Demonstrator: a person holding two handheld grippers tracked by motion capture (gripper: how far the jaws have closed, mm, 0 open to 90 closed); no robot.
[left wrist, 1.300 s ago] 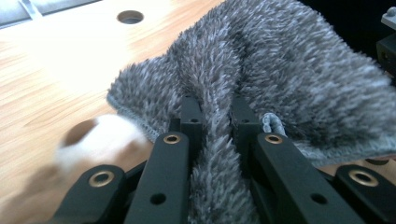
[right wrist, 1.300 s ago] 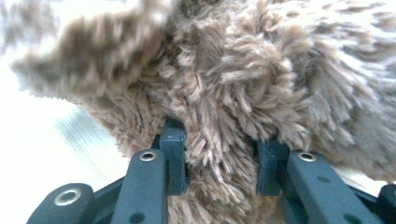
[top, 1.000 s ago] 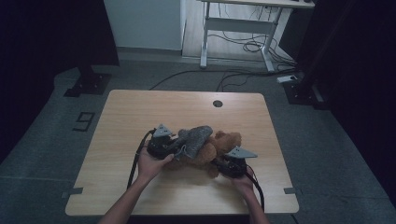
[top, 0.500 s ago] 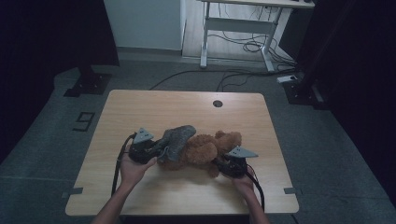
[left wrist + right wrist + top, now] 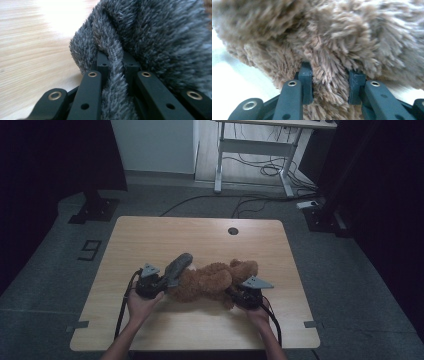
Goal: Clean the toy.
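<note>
A brown teddy bear (image 5: 210,281) lies near the middle of the counter (image 5: 150,240). The left gripper (image 5: 159,284) has its fingers (image 5: 102,63) clamped on grey furry cloth (image 5: 177,266) at the bear's left. The right gripper (image 5: 239,295) pinches the bear's brown fur.

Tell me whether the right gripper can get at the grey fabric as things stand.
Probably not. The right gripper is shut on the brown teddy bear, whose body lies between it and the grey fabric. The left gripper already pinches that fabric at the bear's other end.
</note>
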